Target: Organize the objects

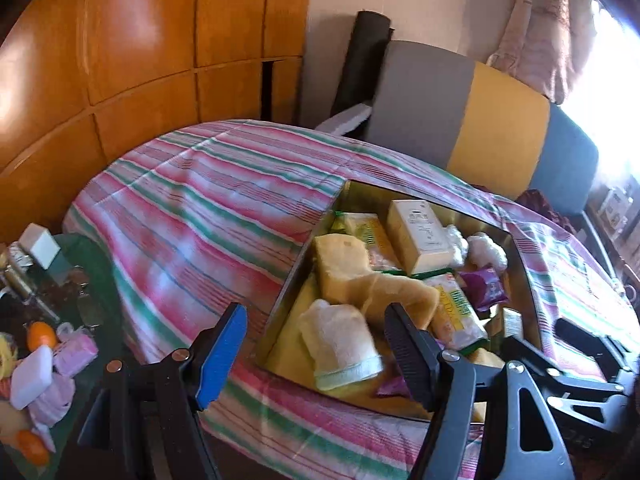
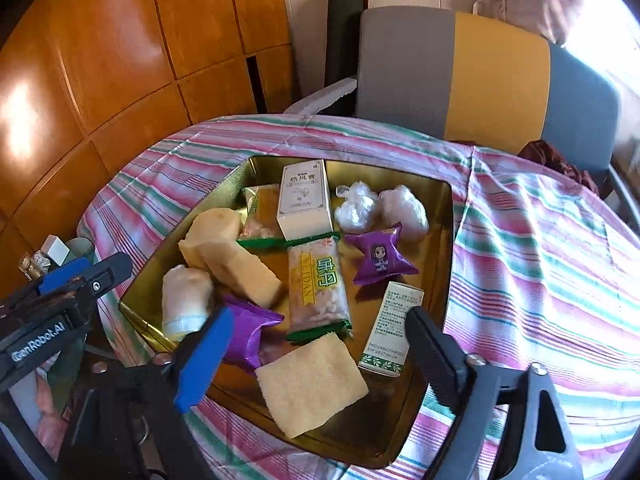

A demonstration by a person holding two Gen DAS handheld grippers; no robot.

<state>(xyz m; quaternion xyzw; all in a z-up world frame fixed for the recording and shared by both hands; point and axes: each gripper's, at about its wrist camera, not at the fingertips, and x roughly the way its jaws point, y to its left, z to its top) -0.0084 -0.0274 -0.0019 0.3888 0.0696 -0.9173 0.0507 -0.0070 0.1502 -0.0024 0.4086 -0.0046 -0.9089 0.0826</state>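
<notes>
A gold tray (image 2: 240,184) sits on a striped cloth (image 2: 540,240). It holds a white box (image 2: 304,200), a Weidan snack bar (image 2: 316,288), two purple packets (image 2: 384,260), a small green-and-white box (image 2: 390,328), two wrapped white balls (image 2: 356,208), yellow sponge blocks (image 2: 232,256) and a rolled white cloth (image 2: 186,300). My right gripper (image 2: 320,360) is open above the tray's near end. A flat yellow sponge (image 2: 312,384) lies under it, untouched by the pads. My left gripper (image 1: 316,354) is open and empty over the tray's left edge (image 1: 360,196), near the rolled cloth (image 1: 340,344).
A chair with a grey, yellow and blue back (image 2: 460,76) stands behind the table. Wooden cabinet doors (image 2: 100,60) fill the left. A low green surface at the left holds oranges (image 1: 40,336), pink packets (image 1: 76,354) and a white block (image 1: 30,376).
</notes>
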